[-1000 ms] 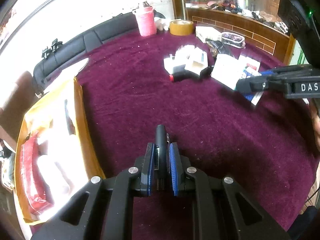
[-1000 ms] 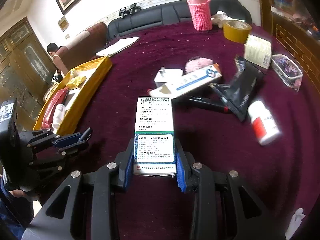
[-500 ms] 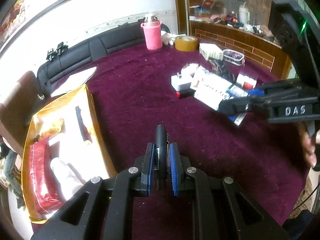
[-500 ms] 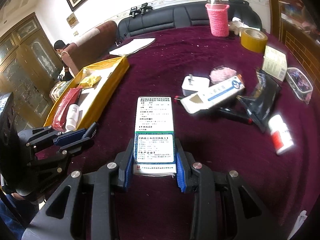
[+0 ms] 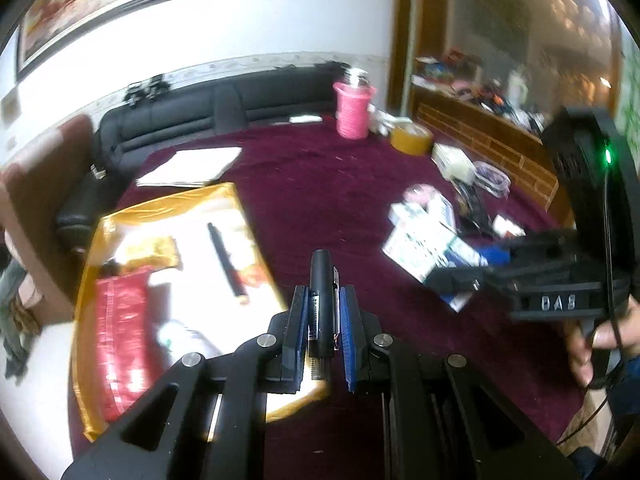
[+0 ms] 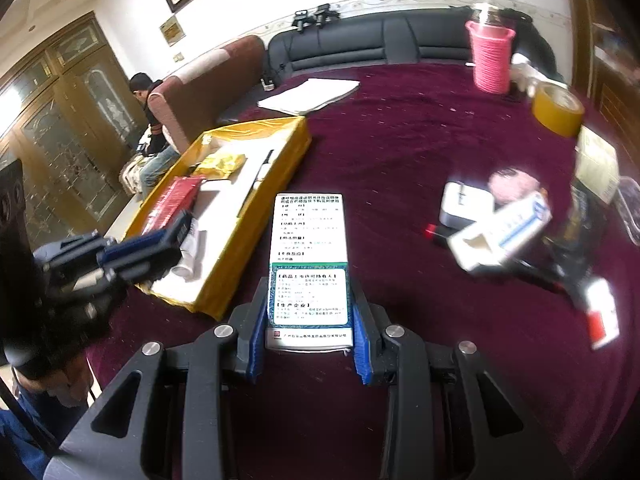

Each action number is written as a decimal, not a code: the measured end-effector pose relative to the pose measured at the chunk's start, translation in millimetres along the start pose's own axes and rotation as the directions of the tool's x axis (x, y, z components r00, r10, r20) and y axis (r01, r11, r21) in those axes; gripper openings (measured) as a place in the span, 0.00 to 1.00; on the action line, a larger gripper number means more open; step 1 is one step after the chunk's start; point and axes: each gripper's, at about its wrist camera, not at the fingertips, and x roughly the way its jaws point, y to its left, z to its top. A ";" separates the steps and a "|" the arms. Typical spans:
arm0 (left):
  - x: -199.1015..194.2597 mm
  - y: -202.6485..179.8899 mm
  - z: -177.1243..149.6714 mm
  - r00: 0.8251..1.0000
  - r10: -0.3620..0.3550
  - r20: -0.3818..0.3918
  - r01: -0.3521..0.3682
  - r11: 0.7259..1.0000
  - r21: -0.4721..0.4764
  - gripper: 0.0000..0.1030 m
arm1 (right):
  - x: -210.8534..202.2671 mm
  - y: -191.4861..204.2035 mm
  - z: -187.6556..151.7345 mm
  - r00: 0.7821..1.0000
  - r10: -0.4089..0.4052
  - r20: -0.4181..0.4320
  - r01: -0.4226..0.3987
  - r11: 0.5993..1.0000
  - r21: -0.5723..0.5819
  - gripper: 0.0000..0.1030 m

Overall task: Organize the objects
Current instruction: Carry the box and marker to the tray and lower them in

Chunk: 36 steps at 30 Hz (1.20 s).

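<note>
My left jaws pinch a pen, my right jaws clamp a box; near the tray, either could strike its wall and slip.

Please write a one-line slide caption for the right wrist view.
Right gripper holds a white-green medicine box over the maroon table, beside the yellow tray.

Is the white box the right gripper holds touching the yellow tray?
Apart. In the right wrist view the box is clamped in the right gripper, and a strip of red cloth shows between it and the tray.
</note>
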 end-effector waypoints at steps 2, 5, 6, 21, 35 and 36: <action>-4.7 21.7 2.2 1.000 0.026 0.011 -0.025 0.999 -0.043 0.12 | 6.1 10.2 5.3 1.000 0.017 -0.005 -0.017 1.000 -0.015 0.31; -5.4 48.9 1.5 0.999 0.051 0.010 -0.050 0.994 -0.098 0.12 | 14.9 22.7 11.8 0.999 0.037 -0.011 -0.037 0.999 -0.033 0.31; -4.9 55.7 0.5 0.998 0.059 0.008 -0.058 0.992 -0.113 0.12 | 19.3 27.9 14.8 0.999 0.046 -0.014 -0.047 0.998 -0.037 0.31; 50.2 115.2 -20.2 0.993 0.047 -0.111 -0.075 0.961 -0.264 0.12 | 101.0 81.5 61.1 0.992 0.086 -0.089 -0.092 0.993 -0.068 0.32; 46.1 132.1 -31.8 0.991 0.042 -0.124 -0.079 0.949 -0.307 0.12 | 187.2 97.8 80.1 0.981 0.041 -0.189 -0.049 0.998 -0.036 0.32; 45.8 132.2 -32.0 0.991 0.041 -0.124 -0.078 0.948 -0.309 0.12 | 190.3 98.2 80.0 0.980 0.045 -0.196 -0.053 0.998 -0.033 0.32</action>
